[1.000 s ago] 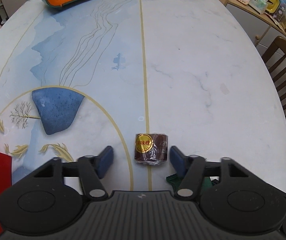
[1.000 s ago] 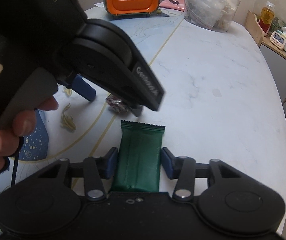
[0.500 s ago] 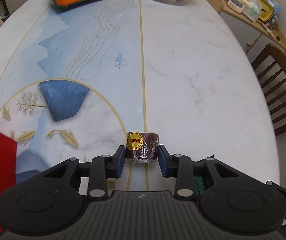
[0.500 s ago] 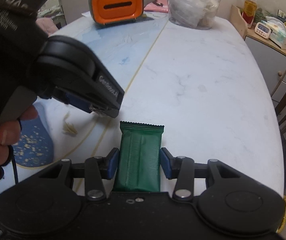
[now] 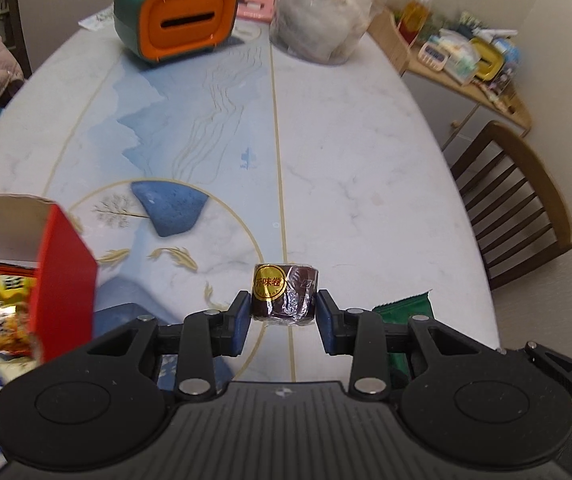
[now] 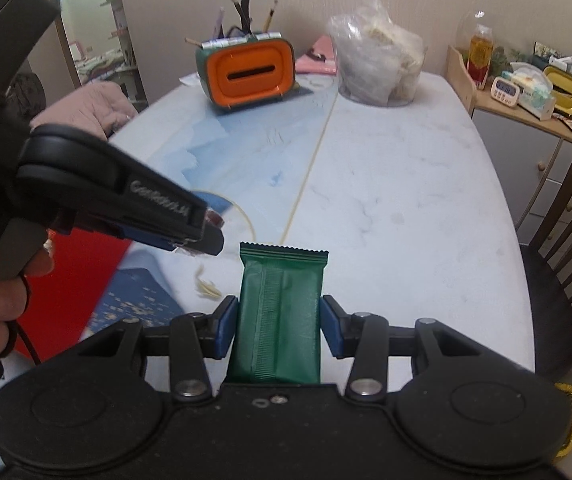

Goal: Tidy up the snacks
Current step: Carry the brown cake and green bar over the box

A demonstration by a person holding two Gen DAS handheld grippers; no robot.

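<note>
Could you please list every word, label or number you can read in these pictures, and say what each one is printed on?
"环味卷": gold round sticker on the brown wrapped snack held in the left gripper.
"GenRobot.AI", slightly blurred: side of the left gripper in the right wrist view.
Snack bags in the red box: print too blurred to read.
Digital timer on the side shelf: digits too small.
Green snack bar in the right gripper: no text visible.

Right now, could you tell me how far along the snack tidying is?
Some packets already lie in the red box. In hand: the left gripper grips a brown roll and the right gripper grips a green bar, both lifted off the table. Left: putting both in the box.
</note>
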